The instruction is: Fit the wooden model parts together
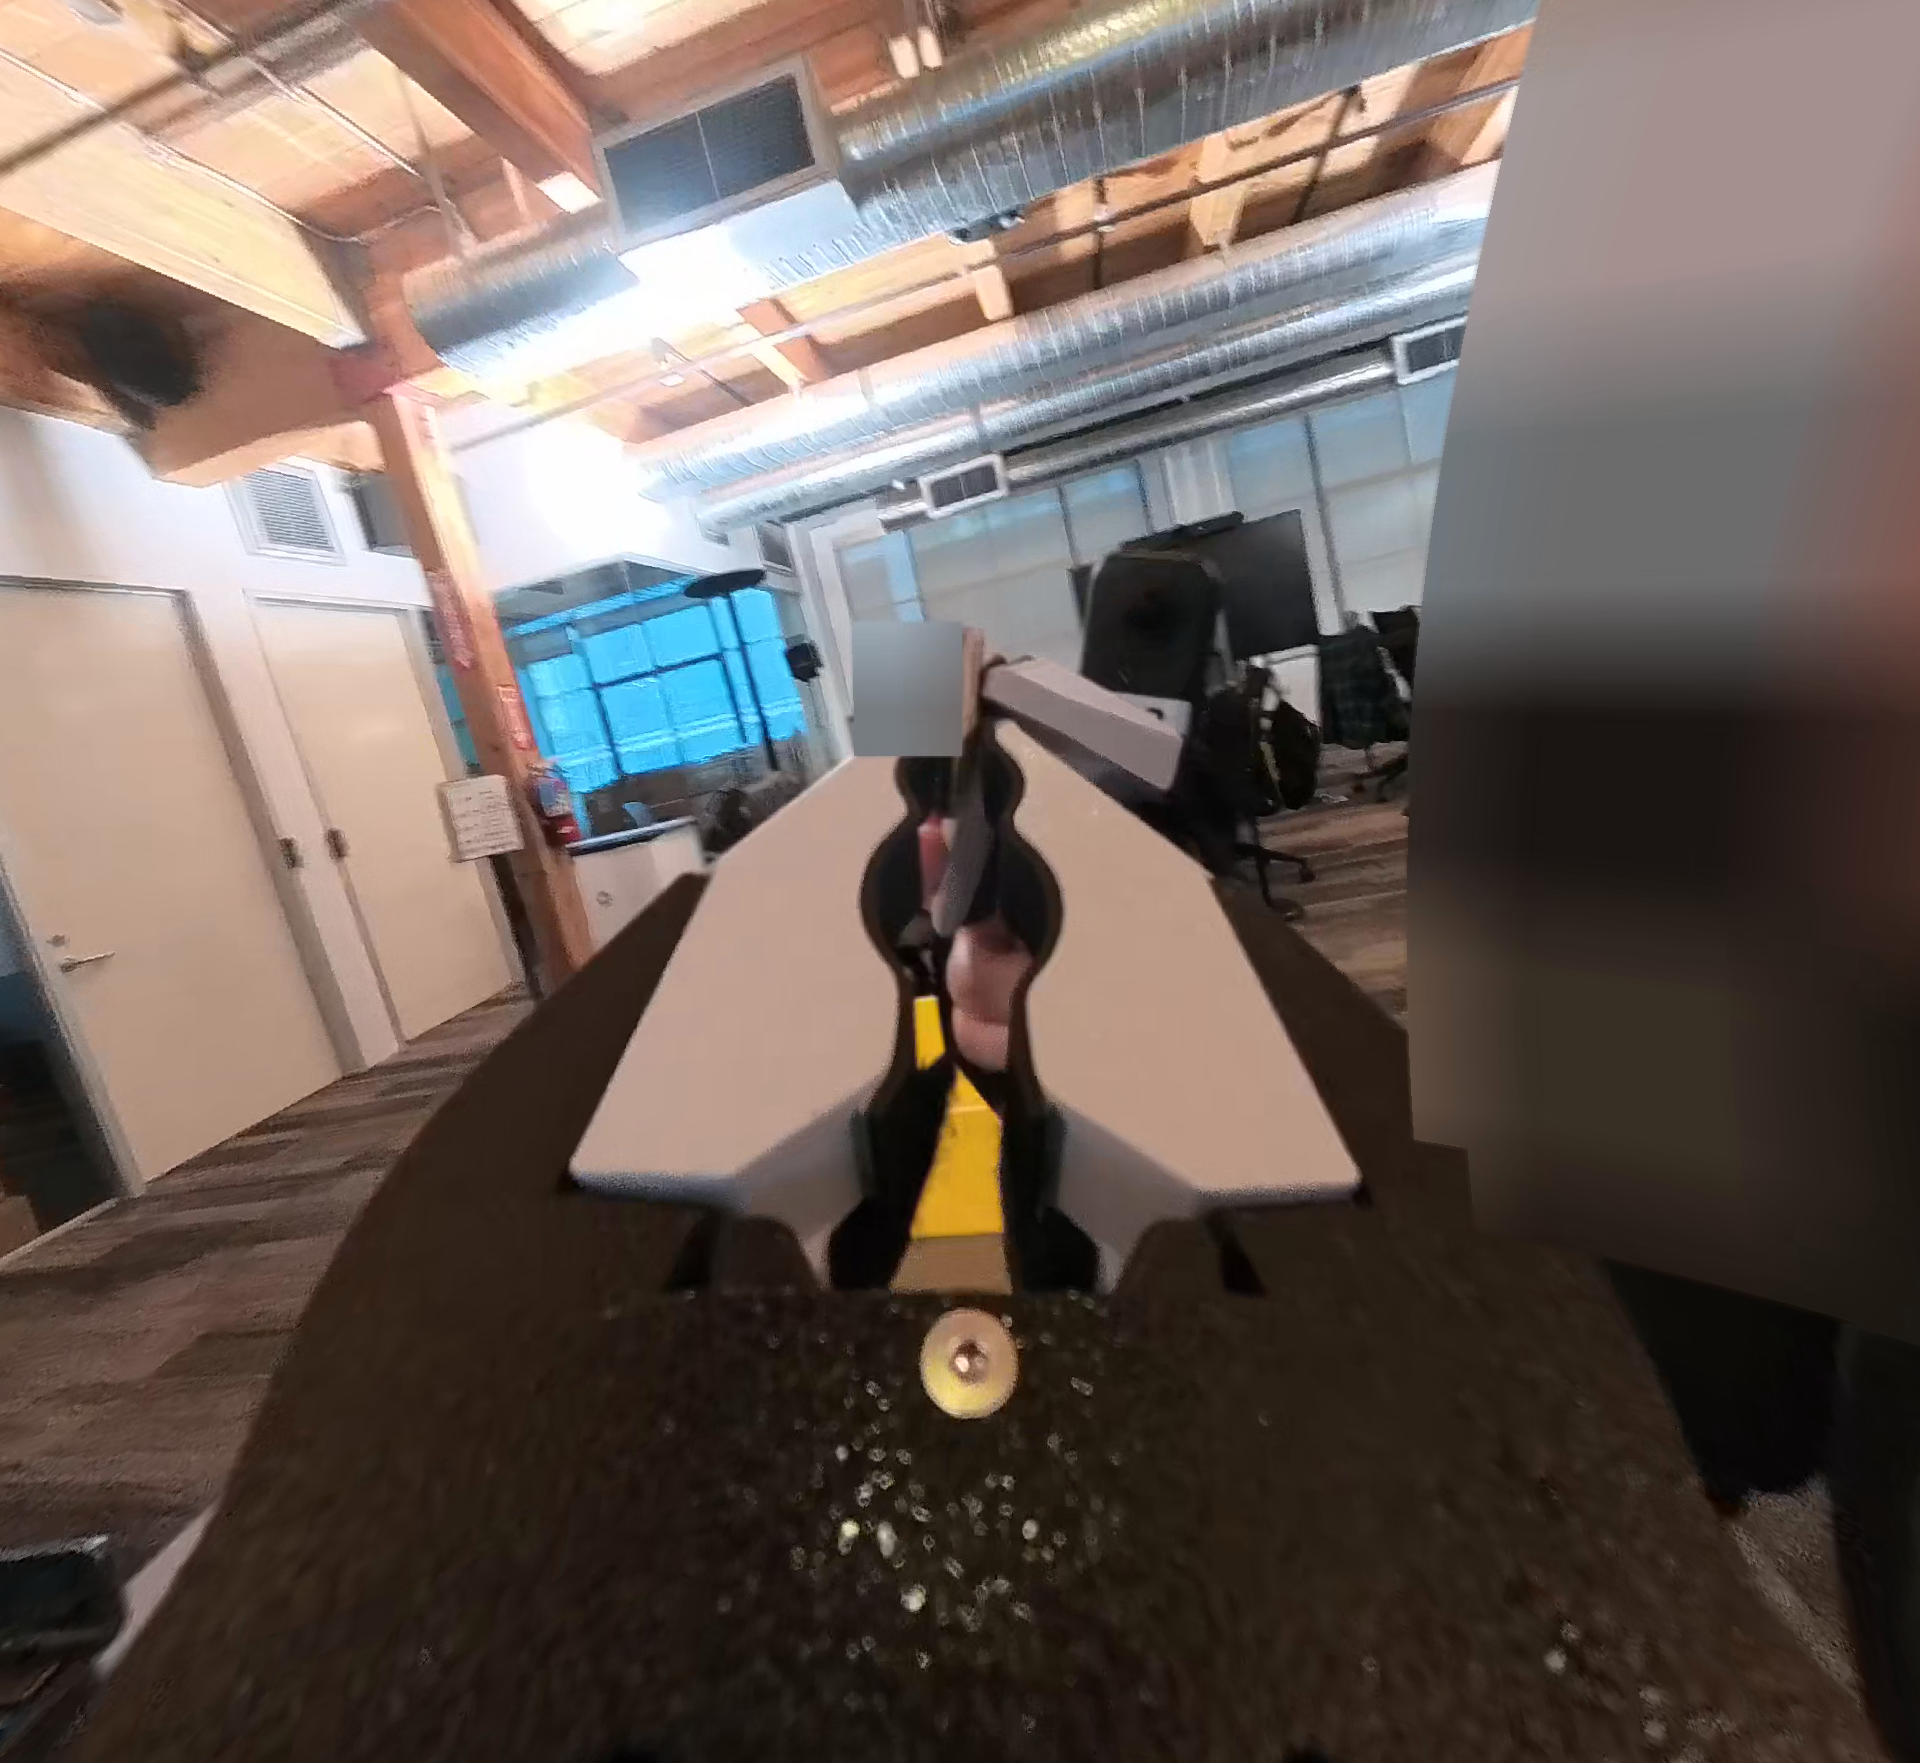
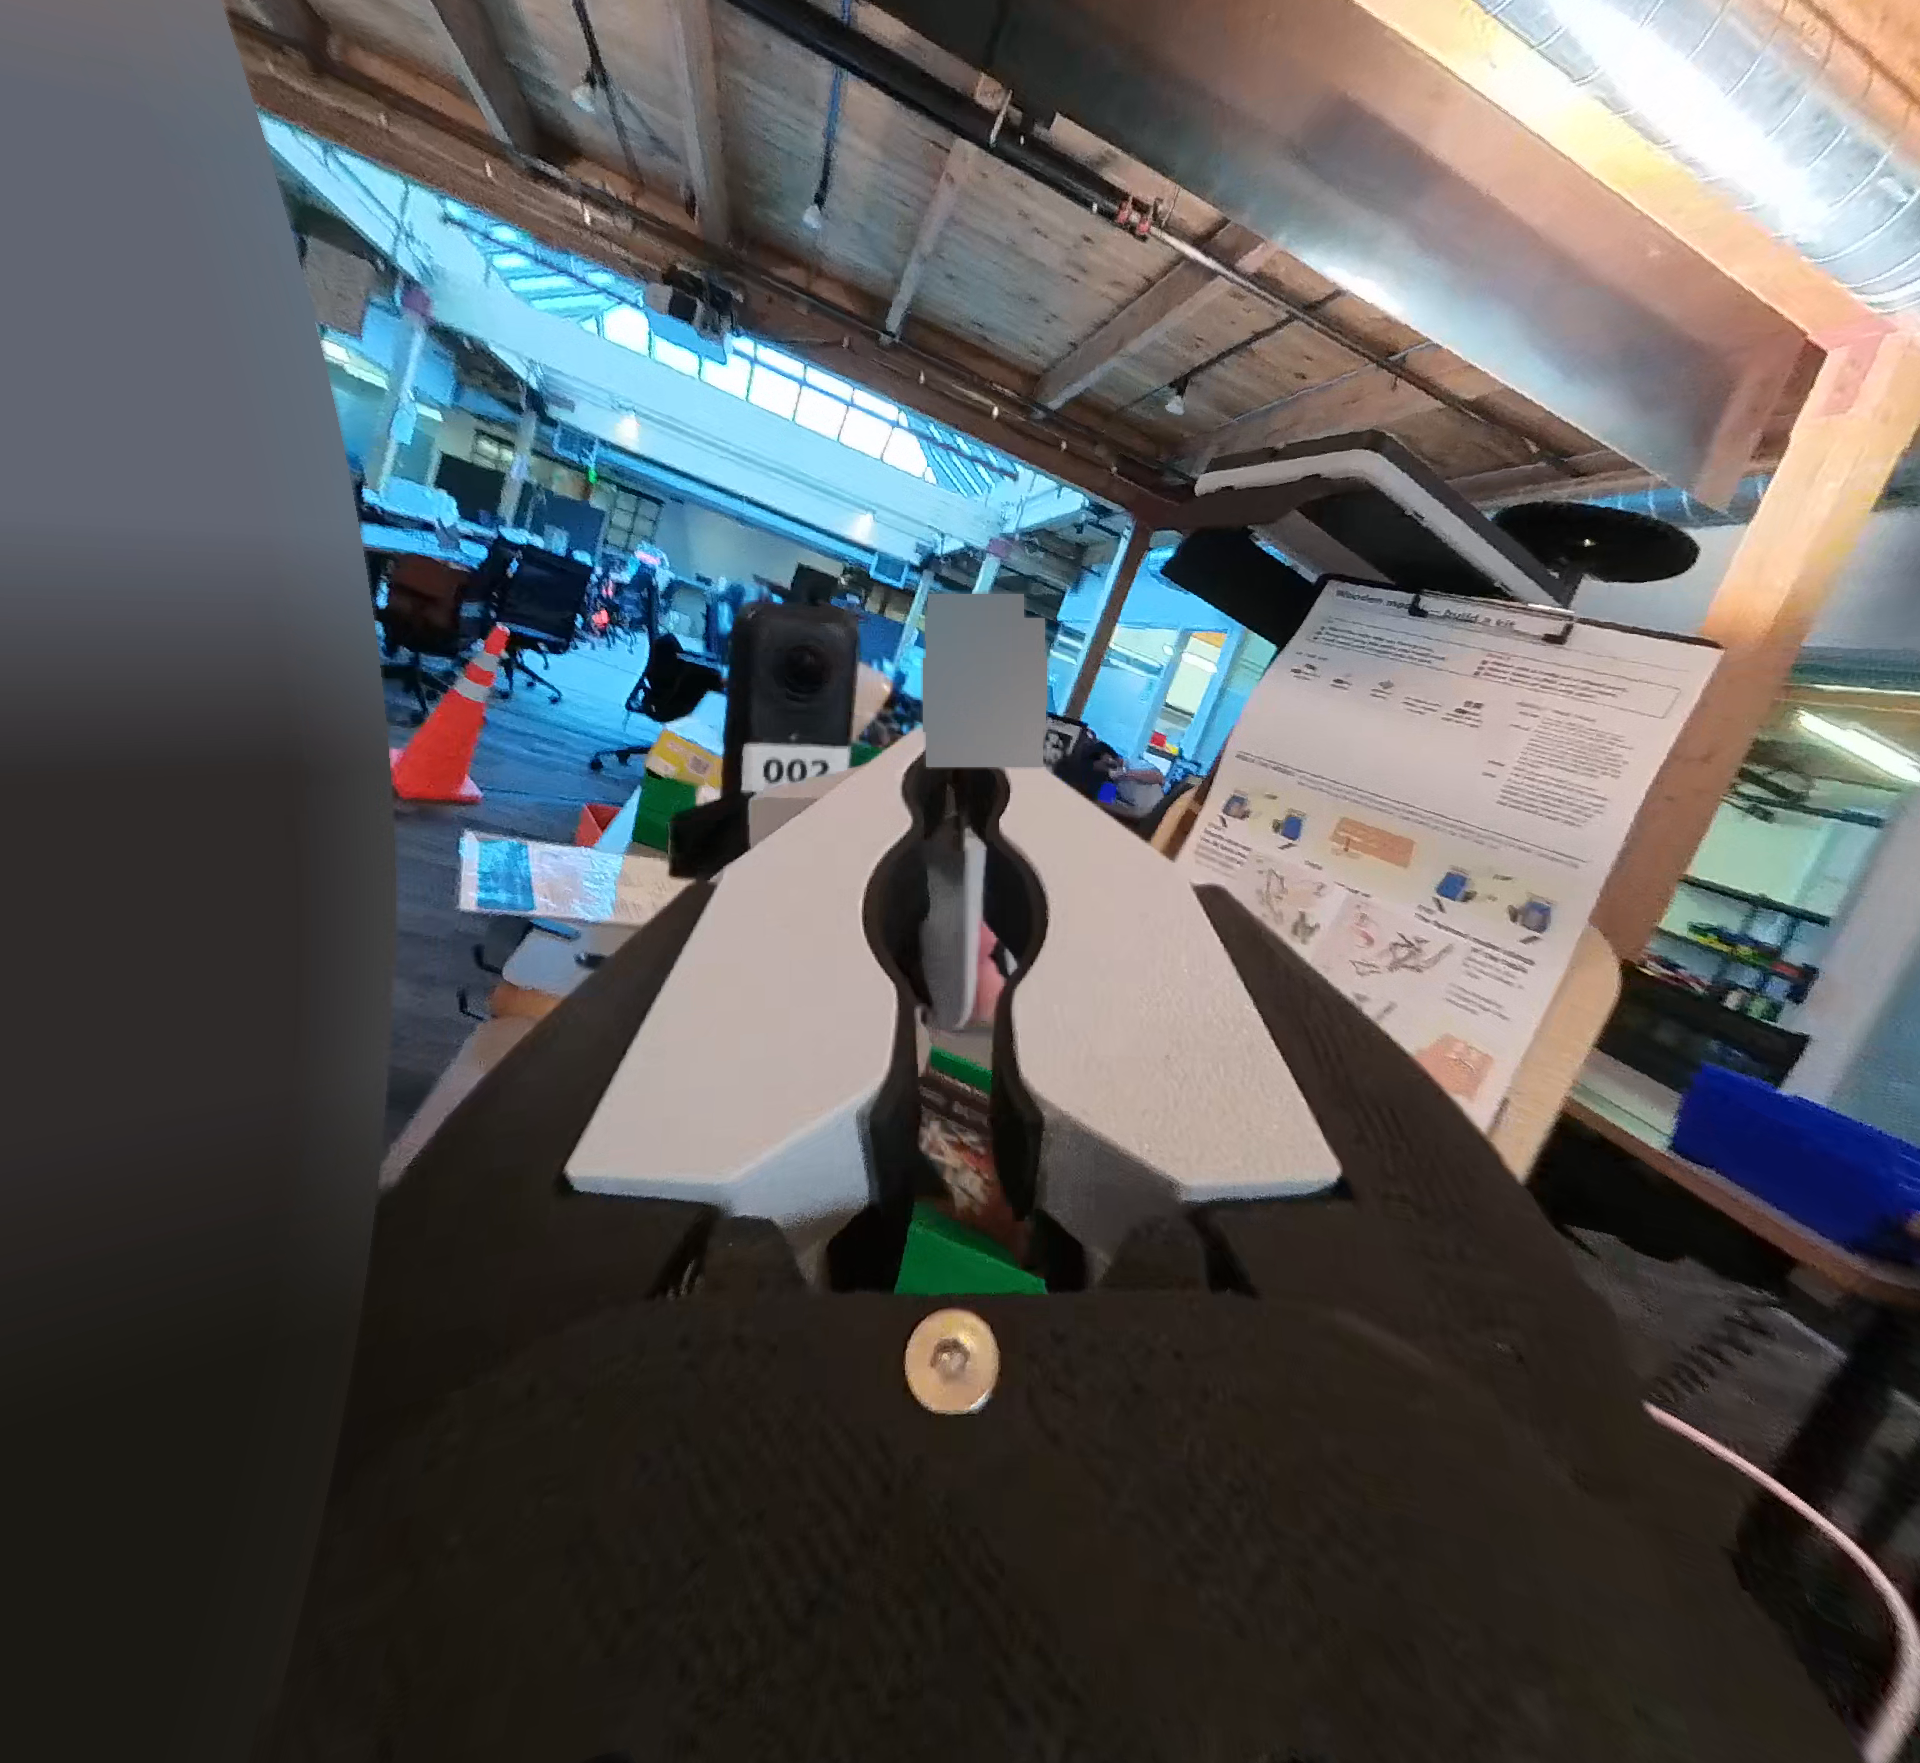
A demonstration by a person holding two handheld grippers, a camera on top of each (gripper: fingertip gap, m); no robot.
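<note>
I have both grippers raised facing each other, left gripper and right gripper nearly pressed together, the wooden part at their tips masked, so next calls for careful alignment.

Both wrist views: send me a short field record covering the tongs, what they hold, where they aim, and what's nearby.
left tongs: closed to a thin gap, raised, aimed across the office
right tongs: closed to a thin gap, raised, tips close to the left pair's
held: edge of a thin wooden part shows at the tips; the grip itself is hidden by a blur patch
nearby: clipboard with a printed sheet, black camera, orange cone
</note>
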